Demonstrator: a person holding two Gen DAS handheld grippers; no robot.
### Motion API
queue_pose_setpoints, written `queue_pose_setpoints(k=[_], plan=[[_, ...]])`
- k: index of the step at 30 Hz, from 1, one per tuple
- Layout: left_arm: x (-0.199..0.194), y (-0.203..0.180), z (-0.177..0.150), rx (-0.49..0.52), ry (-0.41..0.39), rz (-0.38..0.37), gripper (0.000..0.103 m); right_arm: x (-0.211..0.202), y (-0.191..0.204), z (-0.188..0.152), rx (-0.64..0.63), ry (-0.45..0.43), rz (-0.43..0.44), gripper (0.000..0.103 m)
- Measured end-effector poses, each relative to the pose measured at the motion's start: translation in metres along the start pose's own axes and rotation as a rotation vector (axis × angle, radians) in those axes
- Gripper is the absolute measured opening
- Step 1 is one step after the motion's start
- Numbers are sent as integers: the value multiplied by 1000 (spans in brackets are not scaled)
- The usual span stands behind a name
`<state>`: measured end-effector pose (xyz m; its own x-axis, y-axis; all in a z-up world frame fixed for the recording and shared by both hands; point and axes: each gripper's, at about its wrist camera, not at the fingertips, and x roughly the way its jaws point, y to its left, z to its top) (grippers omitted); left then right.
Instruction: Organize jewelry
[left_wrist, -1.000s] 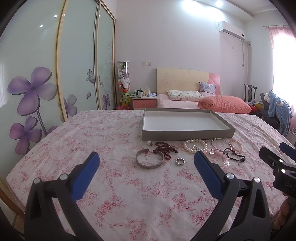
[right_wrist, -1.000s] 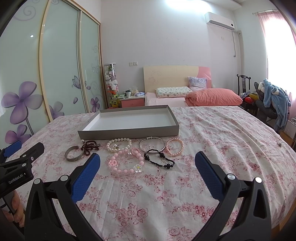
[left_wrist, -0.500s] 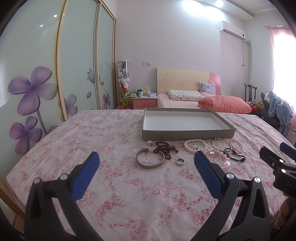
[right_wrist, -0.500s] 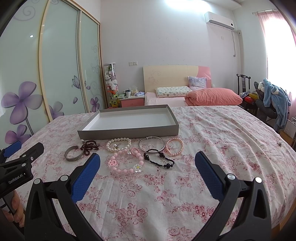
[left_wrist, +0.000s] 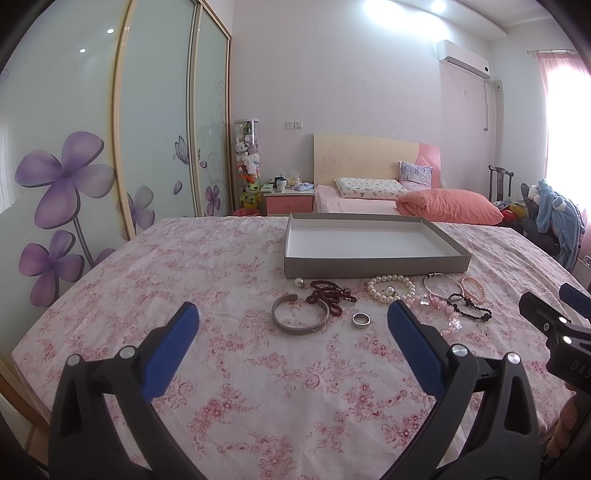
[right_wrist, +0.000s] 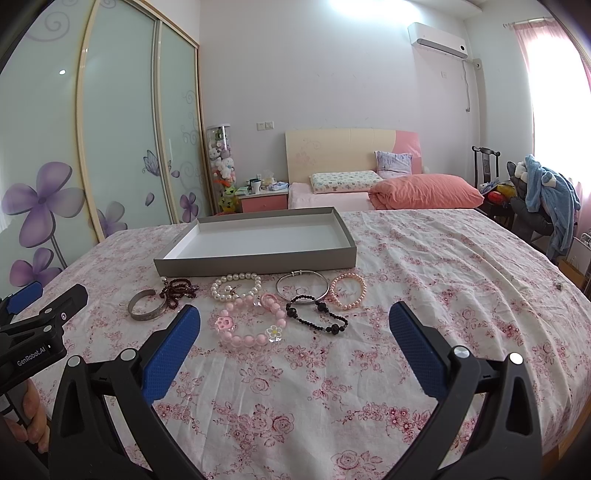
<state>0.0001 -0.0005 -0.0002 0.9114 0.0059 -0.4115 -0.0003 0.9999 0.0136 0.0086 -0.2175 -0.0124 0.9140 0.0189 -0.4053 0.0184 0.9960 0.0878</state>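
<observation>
**Jewelry laid out before an empty tray, both jaws spread wide**

The left gripper (left_wrist: 291, 319) and right gripper (right_wrist: 295, 321) hover above a surface draped in a pink floral cloth (right_wrist: 424, 295), each with its blue-padded jaws released and grasping nothing. A shallow grey tray (right_wrist: 258, 262) with a white inside sits on the cloth beyond the jewelry, with nothing in it.

The pieces lie in a loose row just in front of the tray's near wall. From the left: a silver cuff (left_wrist: 300, 318), a dark red bead strand (left_wrist: 330, 295) touching the cuff's far edge, a small pearl (left_wrist: 299, 283) near the tray's corner, and a silver ring (left_wrist: 360, 319) lying apart on the cloth. Further right come a white pearl bracelet (right_wrist: 236, 286), a pink bead bracelet with flower charms (right_wrist: 245, 325), a thin silver bangle (right_wrist: 303, 290), a black bead bracelet (right_wrist: 317, 315) overlapping the bangle's near edge, and a small pink pearl bracelet (right_wrist: 348, 293) just beside the bangle
</observation>
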Motion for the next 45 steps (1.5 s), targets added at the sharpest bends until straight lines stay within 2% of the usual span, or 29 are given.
queue_pose_setpoints(k=[10,15,27,29,35,40,45], plan=[[13,4,-3,3,17,9,99,10,-6,-1,6,22,-1,101],[27,6,1,14,65,14,99,27,-19,4,35,82,-6,98],[86,12,13,73,247,-2,99,90,-37,1,54,357,16,59],[95,12,13,84,271,-7,99,100,-37,-1,54,398,18,48],[116,13,13,95,324,-5,99,117,-46,-4,89,469,15,29],[126,10,12,104,345,-4,99,116,-40,-2,63,477,3,22],[131,7,10,117,364,-8,99,116,-38,0,76,478,-7,22]])
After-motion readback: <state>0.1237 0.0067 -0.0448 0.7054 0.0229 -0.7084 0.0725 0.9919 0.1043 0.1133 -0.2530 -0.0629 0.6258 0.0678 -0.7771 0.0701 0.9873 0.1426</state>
